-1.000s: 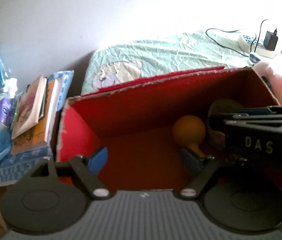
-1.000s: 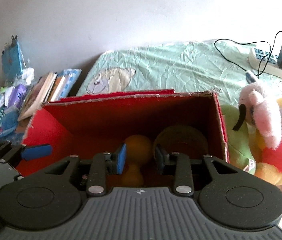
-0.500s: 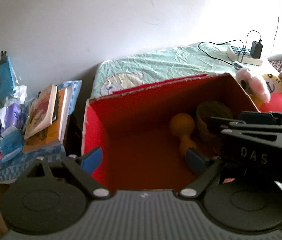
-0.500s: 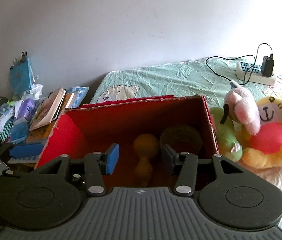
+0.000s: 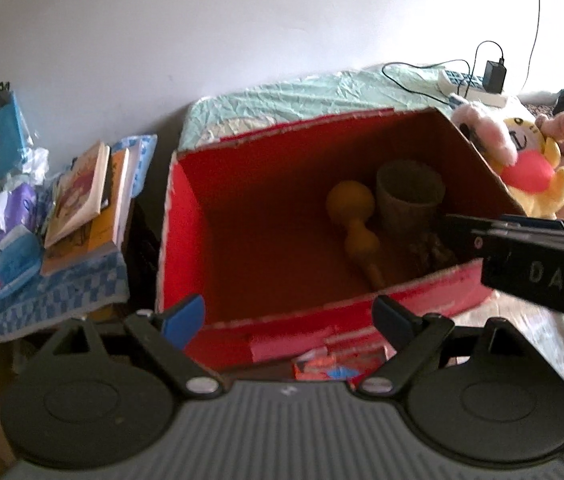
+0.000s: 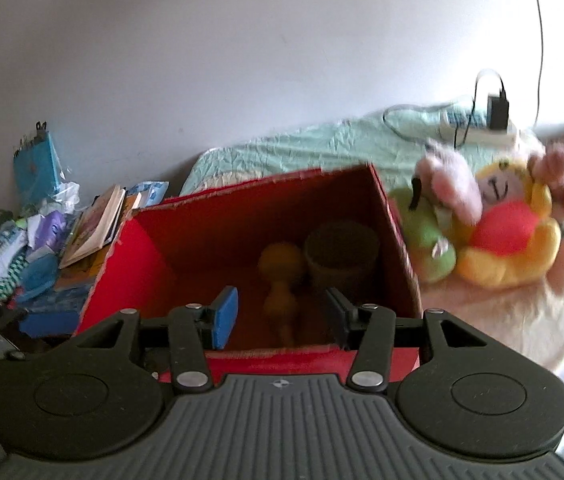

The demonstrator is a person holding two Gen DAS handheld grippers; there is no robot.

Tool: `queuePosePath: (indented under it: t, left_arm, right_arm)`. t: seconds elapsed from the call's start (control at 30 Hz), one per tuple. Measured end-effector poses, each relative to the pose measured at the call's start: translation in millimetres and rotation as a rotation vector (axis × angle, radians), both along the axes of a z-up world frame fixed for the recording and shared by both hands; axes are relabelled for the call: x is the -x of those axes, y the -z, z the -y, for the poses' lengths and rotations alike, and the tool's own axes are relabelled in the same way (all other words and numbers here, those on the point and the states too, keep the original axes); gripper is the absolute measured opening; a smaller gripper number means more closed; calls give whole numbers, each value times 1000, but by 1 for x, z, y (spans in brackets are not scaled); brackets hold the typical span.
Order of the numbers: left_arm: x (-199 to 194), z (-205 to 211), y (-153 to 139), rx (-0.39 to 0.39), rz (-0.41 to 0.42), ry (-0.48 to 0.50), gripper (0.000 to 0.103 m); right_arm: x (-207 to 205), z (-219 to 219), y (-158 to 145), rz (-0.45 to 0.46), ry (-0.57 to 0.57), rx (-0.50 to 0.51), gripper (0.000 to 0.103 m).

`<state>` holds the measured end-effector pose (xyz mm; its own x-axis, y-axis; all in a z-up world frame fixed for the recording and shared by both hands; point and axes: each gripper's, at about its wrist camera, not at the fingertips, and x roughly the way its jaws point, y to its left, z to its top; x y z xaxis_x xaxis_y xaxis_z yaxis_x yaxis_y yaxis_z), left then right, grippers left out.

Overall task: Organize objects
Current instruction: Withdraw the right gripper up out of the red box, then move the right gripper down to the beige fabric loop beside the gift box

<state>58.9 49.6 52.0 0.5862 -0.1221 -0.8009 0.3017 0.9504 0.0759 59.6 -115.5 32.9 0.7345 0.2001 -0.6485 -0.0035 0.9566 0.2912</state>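
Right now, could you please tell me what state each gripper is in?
Left gripper: open, holding nothing; it has just been opening.
Right gripper: open, holding nothing; it has just been opening.

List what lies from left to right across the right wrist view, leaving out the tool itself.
Blue notebook → stack of books → red box → orange gourd-shaped toy → brown cup → green plush → yellow plush.
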Motion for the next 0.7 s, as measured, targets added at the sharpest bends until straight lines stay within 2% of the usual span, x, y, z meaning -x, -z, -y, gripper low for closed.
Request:
queuePosePath:
  t: [0.07, 0.23, 0.7]
  left_arm:
    - [6, 2, 4, -8, -7, 9, 94]
    - [17, 5, 16, -17, -38, 31, 95]
    - [26, 13, 42, -46, -117, 45, 95]
  right_arm:
    - [6, 0, 0, -4, 5, -7, 51]
    - [21, -4, 3, -13, 28, 49, 51]
    - [31, 1, 34, -134, 14, 30, 51]
